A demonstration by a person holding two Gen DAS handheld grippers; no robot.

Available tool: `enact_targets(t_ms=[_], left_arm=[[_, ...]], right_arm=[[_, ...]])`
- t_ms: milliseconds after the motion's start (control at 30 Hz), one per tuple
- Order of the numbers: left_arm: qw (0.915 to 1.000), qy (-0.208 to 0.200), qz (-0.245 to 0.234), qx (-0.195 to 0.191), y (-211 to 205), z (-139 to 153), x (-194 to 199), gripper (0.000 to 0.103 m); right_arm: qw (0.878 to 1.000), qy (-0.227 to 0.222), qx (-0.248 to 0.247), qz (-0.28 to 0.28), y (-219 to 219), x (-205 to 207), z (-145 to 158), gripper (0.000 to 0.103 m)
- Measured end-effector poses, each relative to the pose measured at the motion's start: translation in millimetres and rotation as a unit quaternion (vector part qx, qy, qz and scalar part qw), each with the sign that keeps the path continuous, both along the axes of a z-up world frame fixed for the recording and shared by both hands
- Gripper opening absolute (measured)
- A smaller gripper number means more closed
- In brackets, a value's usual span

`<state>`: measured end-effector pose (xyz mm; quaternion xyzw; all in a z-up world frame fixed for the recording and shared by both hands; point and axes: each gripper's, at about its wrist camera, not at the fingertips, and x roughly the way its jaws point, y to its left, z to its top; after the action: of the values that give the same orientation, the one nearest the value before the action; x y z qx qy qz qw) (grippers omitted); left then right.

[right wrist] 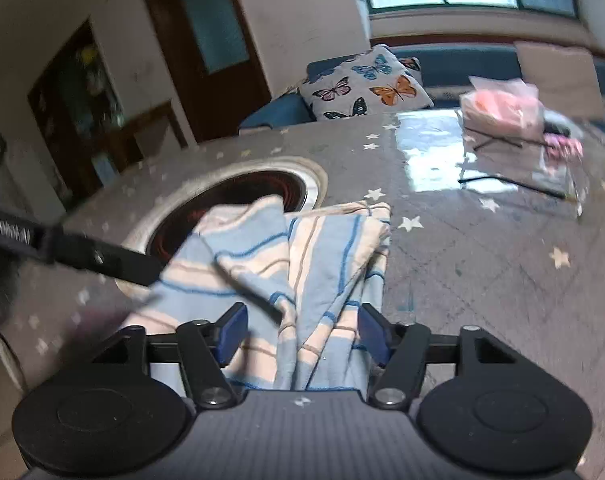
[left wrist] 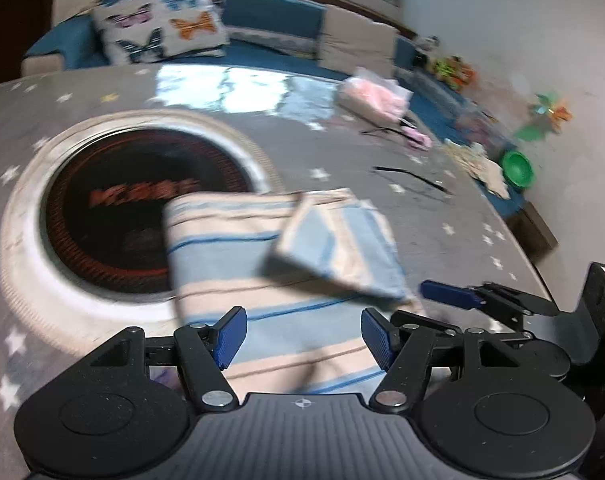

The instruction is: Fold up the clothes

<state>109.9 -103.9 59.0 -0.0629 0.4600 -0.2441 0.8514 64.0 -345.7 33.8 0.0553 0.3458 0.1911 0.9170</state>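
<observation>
A blue and cream striped garment [left wrist: 238,248] lies partly folded on the grey star-print table, one flap [left wrist: 338,240] turned over on top. My left gripper [left wrist: 304,338] is open just above its near edge, holding nothing. In the right wrist view the same garment [right wrist: 322,248] lies bunched in folds, running between the open fingers of my right gripper [right wrist: 302,332], which do not grip it. The right gripper also shows at the right edge of the left wrist view [left wrist: 462,296]. The left gripper's finger [right wrist: 102,258] shows at the left of the right wrist view.
A round white-rimmed hotplate [left wrist: 134,208] is set into the table [left wrist: 442,216], partly under the garment. A pink bag [left wrist: 374,96], a black stick [left wrist: 410,178] and a green bowl [left wrist: 518,168] lie toward the far right. A butterfly cushion [right wrist: 366,84] sits on the blue sofa.
</observation>
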Motion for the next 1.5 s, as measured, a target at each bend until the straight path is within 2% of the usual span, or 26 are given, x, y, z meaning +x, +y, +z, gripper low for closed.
enact_targets(t_ms=[67, 100, 133, 233, 333, 400, 467, 767, 967, 1433, 1500], left_arm=[[0.9999, 0.007, 0.015, -0.002, 9, -6, 0, 0.068], [0.9997, 0.012, 0.022, -0.003, 13, -9, 0, 0.068], [0.9995, 0.016, 0.026, -0.003, 15, -12, 0, 0.068], [0.9993, 0.021, 0.032, 0.004, 20, -20, -3, 0.068], [0.9990, 0.024, 0.037, 0.006, 25, -24, -3, 0.068], [0.9987, 0.028, 0.042, 0.005, 28, -27, -2, 0.068], [0.9984, 0.032, 0.046, 0.006, 30, -29, 0, 0.069], [0.9981, 0.042, 0.045, 0.007, 27, -37, 6, 0.070], [0.9977, 0.043, 0.051, 0.006, 30, -39, 8, 0.071], [0.9972, 0.048, 0.057, 0.002, 35, -43, 9, 0.071], [0.9971, 0.049, 0.058, 0.001, 35, -43, 9, 0.071]], right_arm=[[0.999, -0.008, -0.037, 0.001, 10, 2, -3, 0.067], [0.999, -0.013, -0.052, 0.001, 15, 4, -5, 0.072], [0.998, -0.017, -0.062, 0.002, 18, 7, -6, 0.075], [0.997, -0.033, -0.071, -0.016, 19, 20, -5, 0.073], [0.997, -0.027, -0.029, -0.062, 0, 36, -2, 0.069], [0.996, -0.010, 0.013, -0.093, -15, 44, -2, 0.054], [0.994, 0.008, 0.045, -0.101, -26, 48, -5, 0.050], [0.995, 0.010, 0.061, -0.080, -19, 48, -8, 0.042], [0.992, 0.027, 0.075, -0.093, -15, 61, -12, 0.024], [0.988, 0.048, 0.090, -0.117, -19, 65, -21, 0.022], [0.988, 0.038, 0.088, -0.117, -18, 63, -20, 0.008]])
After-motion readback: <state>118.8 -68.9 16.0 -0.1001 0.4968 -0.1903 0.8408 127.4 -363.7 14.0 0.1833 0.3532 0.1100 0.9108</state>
